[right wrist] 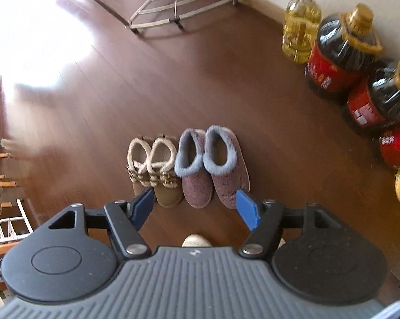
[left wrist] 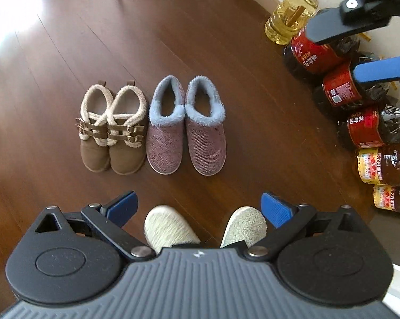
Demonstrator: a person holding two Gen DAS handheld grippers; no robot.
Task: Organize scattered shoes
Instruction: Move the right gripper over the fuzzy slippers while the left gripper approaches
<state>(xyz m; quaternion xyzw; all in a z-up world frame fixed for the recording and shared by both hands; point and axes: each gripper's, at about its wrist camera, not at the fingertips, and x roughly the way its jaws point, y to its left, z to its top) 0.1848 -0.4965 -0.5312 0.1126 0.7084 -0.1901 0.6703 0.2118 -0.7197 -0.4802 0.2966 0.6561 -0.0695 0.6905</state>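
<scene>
Both grippers hang spread and empty over the glossy plank floor [left wrist: 226,40]: left gripper [left wrist: 200,208] with ribbed blue pads, right gripper [right wrist: 196,208] likewise. Beyond, the brown fleece-trimmed buckled shoes [left wrist: 112,130] sit touching the pink knitted slippers [left wrist: 186,127] with fuzzy blue collars, paired neatly

**Two pairs lined up on the floor**

The dark wood floor [left wrist: 226,53] carries brown boots [left wrist: 111,130] and, touching them on the right, purple slippers [left wrist: 186,127], all four toes pointing one way. Along the wall at the right stands a row of bottles: one of yellow oil [left wrist: 290,16], then several dark ones with red labels [left wrist: 359,127]. A metal rack [right wrist: 178,5] stands farther off.
</scene>
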